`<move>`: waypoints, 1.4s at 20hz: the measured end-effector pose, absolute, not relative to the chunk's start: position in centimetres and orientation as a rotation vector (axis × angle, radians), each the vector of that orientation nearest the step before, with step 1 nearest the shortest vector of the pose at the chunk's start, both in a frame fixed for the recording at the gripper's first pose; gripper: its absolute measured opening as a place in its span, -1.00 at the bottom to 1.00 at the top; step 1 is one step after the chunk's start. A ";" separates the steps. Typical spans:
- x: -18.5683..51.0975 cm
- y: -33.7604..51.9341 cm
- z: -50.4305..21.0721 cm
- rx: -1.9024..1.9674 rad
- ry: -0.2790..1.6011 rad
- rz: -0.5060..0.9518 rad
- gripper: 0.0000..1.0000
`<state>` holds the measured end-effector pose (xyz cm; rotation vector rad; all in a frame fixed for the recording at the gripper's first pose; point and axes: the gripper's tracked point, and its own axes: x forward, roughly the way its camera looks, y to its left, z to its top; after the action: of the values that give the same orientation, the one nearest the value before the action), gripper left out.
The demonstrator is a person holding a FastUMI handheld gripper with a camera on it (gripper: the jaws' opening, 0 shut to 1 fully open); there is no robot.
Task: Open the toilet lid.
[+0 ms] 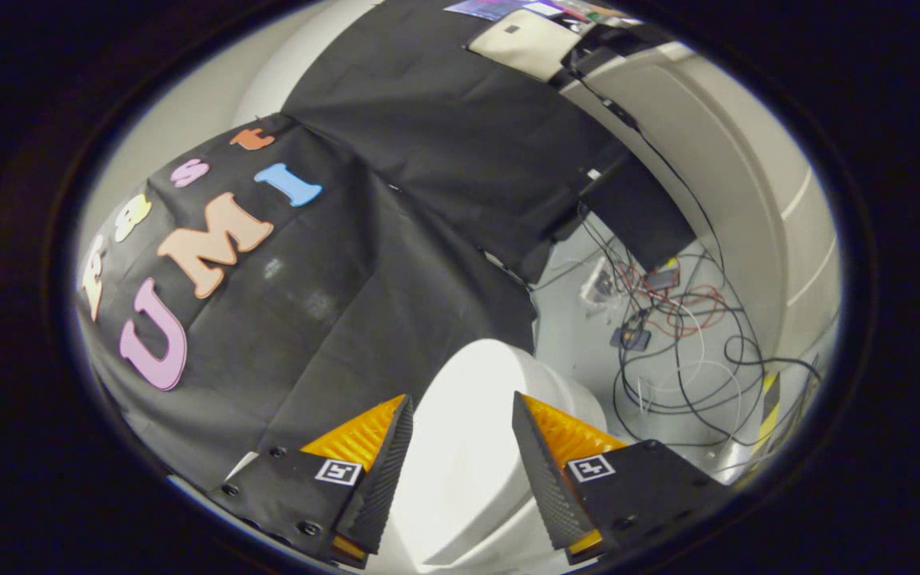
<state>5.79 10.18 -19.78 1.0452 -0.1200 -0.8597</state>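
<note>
The gripper [461, 411] stands wide open, its two fingers spread well apart and holding nothing. Between them, and running just ahead of their tips, lies the white toilet lid [472, 423]; it looks closed, lying flat over the bowl, with its rounded end reaching past the fingertips. Neither finger touches it as far as the view shows: the lid passes under the gap, and whether the inner faces graze its edges cannot be told.

Beyond the fingers, and to the left of the left one, hangs the black cloth [396, 239] of the booth's wall, draped in folds down to just behind the toilet. To the right of the right finger and further ahead, the pale floor [568, 343] carries a tangle of cables [691, 359], black, white and red, with a small electronic box [630, 338] among them. A black panel [640, 212] leans above that tangle, near the cloth's right edge. Far ahead, past the cloth's top, sits a cream-coloured device [520, 40] with a cable running from it down along the light wall [715, 176] on the right.
</note>
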 end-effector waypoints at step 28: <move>5.3 11.1 -31.2 1.274 0.148 -0.880 -0.63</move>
<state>5.25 11.11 -31.25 1.2742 0.1479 -0.8800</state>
